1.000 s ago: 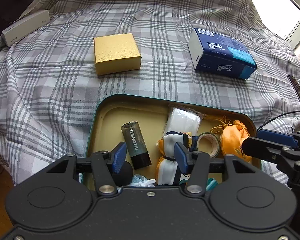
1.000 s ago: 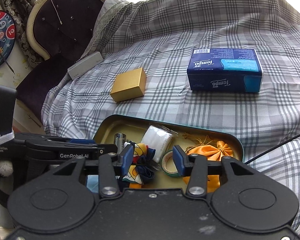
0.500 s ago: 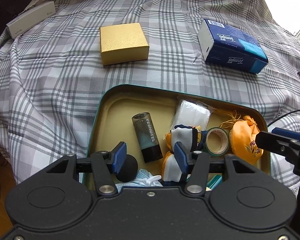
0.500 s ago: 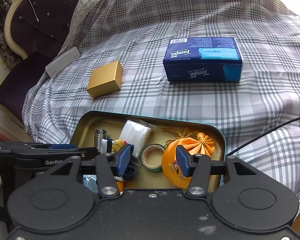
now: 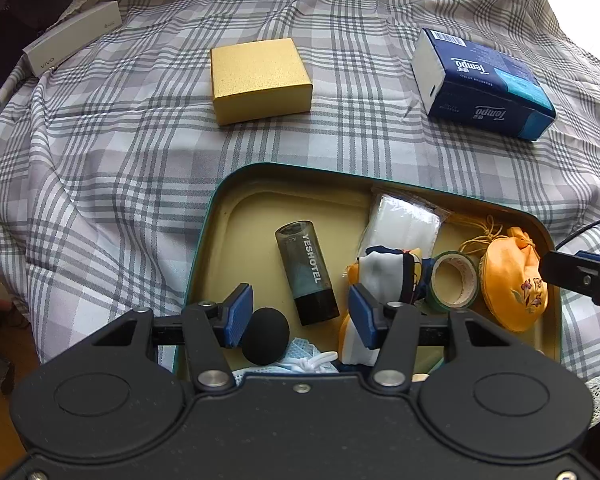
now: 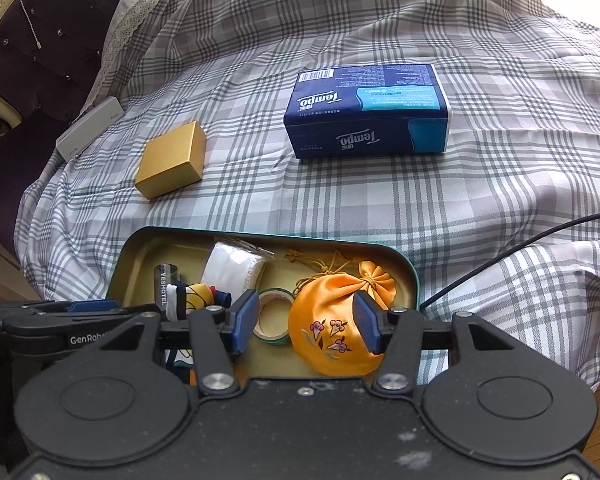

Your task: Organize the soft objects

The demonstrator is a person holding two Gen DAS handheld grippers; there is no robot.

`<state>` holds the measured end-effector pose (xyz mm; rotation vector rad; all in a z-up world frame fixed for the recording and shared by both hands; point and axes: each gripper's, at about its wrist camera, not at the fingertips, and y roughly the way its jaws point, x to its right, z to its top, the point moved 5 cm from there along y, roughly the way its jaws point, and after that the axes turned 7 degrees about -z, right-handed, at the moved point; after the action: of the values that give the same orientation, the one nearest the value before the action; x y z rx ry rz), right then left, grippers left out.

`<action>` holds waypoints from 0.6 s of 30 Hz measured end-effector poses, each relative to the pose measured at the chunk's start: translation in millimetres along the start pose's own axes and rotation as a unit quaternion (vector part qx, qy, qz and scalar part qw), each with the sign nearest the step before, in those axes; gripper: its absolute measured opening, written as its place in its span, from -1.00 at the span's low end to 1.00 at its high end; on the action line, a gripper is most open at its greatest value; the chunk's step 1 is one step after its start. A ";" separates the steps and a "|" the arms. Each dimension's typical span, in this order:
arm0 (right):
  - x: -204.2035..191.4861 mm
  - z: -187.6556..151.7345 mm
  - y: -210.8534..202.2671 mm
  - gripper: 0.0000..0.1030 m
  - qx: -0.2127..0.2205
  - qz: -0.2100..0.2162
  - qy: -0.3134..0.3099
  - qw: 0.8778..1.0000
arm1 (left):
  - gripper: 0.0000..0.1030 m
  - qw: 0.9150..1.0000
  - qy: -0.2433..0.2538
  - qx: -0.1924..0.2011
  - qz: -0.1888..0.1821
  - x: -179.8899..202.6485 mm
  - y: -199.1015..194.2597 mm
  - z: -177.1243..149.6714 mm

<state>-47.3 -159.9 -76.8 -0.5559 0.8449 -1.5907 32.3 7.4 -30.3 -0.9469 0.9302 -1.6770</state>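
A teal-rimmed tray (image 5: 236, 178) (image 6: 148, 234) on the plaid bed holds an orange satin pouch (image 5: 508, 284) (image 6: 332, 320), a white, navy and orange scarf (image 5: 384, 268) (image 6: 196, 294), a white packet (image 5: 404, 228) (image 6: 232, 268), a blue face mask (image 5: 300, 354), a black foam ball (image 5: 266, 336), a tape roll (image 5: 454, 284) (image 6: 274, 316) and a dark bottle (image 5: 306, 272). My left gripper (image 5: 300, 314) is open above the bottle and ball. My right gripper (image 6: 306, 322) is open, its fingers either side of the pouch and tape roll.
A gold box (image 5: 260, 80) (image 6: 172, 160), a blue tissue pack (image 5: 480, 84) (image 6: 368, 112) and a long white box (image 5: 72, 38) (image 6: 90, 132) lie on the bed beyond the tray. A black cable (image 6: 520, 248) runs at the right. A dark chair (image 6: 40, 60) stands at the left.
Both grippers have shifted right over the tray. The right gripper now frames the orange pouch instead of the scarf; the left view shows more of the bottle and ball.
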 end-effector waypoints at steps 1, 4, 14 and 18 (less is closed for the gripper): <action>0.7 0.1 1.1 0.01 -0.001 -0.004 0.001 1.000 | 0.00 1.000 0.001 0.000 0.000 0.1 0.3 -0.1; 2.1 0.2 4.0 0.01 -0.005 -0.010 0.005 1.000 | 0.00 1.000 0.004 -0.001 0.004 0.3 1.0 -0.3; 5.9 0.7 10.0 0.01 -0.012 -0.018 0.019 1.000 | 0.00 1.000 0.006 0.000 0.006 0.6 1.6 -0.7; 6.9 0.8 11.0 0.01 -0.009 -0.023 0.022 0.999 | 0.00 1.000 0.007 0.001 0.008 1.2 1.7 -0.9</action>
<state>-41.2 -167.2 -85.6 -0.5592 0.8865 -1.6444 31.8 5.9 -31.9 -0.9258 0.9422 -1.6728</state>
